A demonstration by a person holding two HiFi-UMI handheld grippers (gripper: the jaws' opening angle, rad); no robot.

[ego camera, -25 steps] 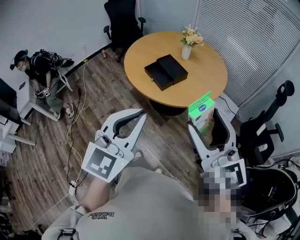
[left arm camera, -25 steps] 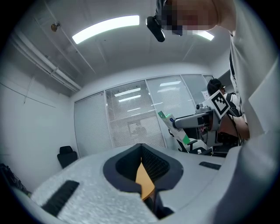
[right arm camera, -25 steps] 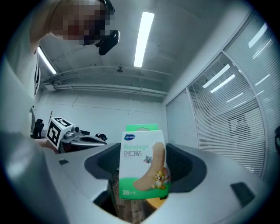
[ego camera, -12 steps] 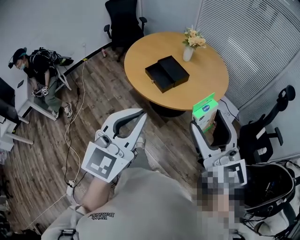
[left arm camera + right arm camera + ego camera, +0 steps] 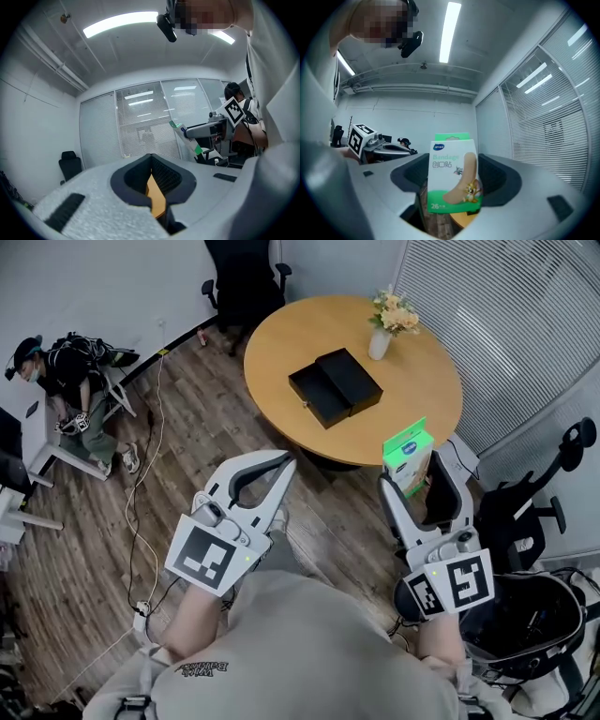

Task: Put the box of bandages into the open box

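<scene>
Both grippers had moved a little closer to the round table [image 5: 422,390]. The right gripper [image 5: 416,472] pinched the box of bandages [image 5: 407,448] low down, so it stood tall — a bump on the table edge could tip it out. The left gripper [image 5: 282,465] was pressed together, holding nothing. The open box [image 5: 335,382] sat well apart, mid-table, with bare top around it — only the flower vase [image 5: 381,334] stood beyond.

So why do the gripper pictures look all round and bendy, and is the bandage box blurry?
Left gripper view: the wide lens bends the ceiling light into an arc, with dark corners. Right gripper view: same round frame, yet the box of bandages is sharp, its print readable. Head view: even light, the table barely bent.
</scene>
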